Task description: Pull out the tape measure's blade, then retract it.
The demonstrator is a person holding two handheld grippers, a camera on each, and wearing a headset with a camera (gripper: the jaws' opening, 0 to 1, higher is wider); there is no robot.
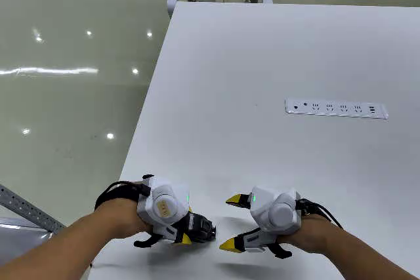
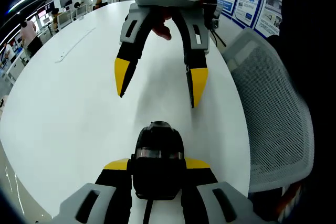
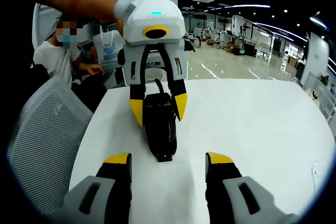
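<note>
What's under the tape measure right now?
The white table lies directly beneath the black tape measure, which the left hand-held gripper clamps by its sides. Whether its base touches the tabletop is hidden by the case itself.

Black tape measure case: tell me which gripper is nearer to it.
Left. The left gripper is shut on the black tape measure case, with a jaw on each side. The right gripper faces it with jaws open, a gap away and not touching.
</note>
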